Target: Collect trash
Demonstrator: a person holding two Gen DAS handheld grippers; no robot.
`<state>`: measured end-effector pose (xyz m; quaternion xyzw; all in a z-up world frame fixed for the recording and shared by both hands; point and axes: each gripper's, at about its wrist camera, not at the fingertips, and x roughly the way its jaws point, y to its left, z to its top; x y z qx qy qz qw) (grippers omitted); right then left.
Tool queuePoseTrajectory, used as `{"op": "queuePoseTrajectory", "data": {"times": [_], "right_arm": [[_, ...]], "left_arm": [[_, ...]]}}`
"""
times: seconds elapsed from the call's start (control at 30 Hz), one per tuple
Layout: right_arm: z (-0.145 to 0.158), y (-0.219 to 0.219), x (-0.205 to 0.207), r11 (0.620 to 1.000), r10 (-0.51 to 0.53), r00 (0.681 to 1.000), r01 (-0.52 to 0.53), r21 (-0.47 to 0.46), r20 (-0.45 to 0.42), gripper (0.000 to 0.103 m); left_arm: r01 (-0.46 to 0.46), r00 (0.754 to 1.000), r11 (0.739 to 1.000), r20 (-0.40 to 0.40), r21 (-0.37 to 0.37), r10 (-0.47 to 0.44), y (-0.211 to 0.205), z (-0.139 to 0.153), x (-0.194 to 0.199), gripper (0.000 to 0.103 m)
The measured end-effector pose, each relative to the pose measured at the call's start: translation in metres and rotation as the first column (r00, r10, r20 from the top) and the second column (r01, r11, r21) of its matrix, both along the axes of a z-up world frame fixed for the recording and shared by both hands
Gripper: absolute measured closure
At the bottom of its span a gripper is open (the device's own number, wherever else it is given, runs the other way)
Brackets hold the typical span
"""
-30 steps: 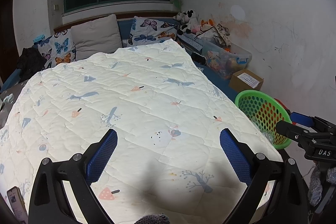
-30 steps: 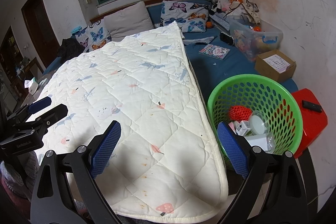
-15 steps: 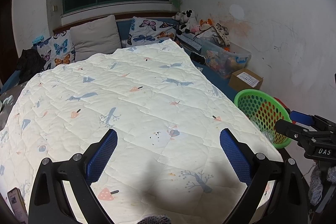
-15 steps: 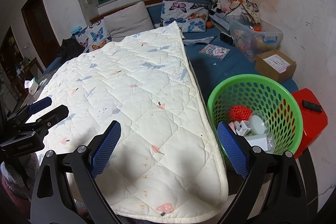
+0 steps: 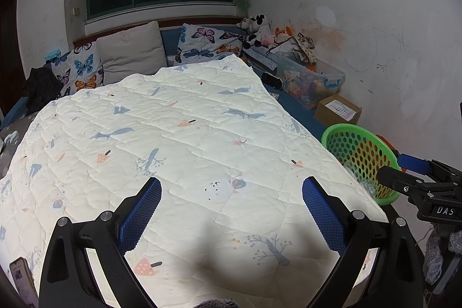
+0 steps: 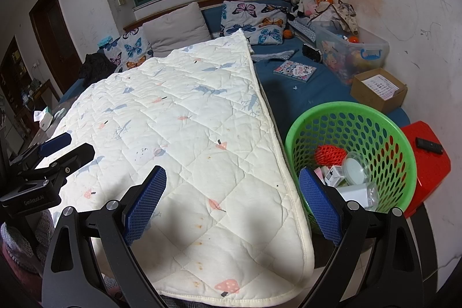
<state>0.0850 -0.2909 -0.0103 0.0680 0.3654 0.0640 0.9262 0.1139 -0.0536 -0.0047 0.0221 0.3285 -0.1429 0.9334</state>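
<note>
A green perforated basket stands on the bed's right edge and also shows in the left wrist view as the basket. Inside lie red foam netting, a round clear lid, small cartons and a white box. My right gripper is open over the quilt's near corner, its right finger just left of the basket. My left gripper is open above the white quilt, holding nothing. I see no loose trash on the quilt.
Pillows line the headboard. A clear toy bin, a cardboard box, a book and plush toys sit on the blue sheet at right. A red stool carrying a remote stands beside the basket. A phone lies bottom left.
Both grippers stay open and almost still. The left wrist view has drifted slightly, so the basket sits a little lower and farther off.
</note>
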Motion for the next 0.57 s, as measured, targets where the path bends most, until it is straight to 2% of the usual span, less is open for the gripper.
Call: {"op": "queuePoseTrajectory", "data": {"times": [0.57], "right_arm": [[-0.0006, -0.0002, -0.0009, 1.0, -0.003, 1.0, 0.003, 0.005, -0.002, 0.01]], "left_arm": [[0.003, 1.0, 1.0, -0.01, 0.004, -0.003, -0.0056, -0.0034, 0.0002, 0.008]]}}
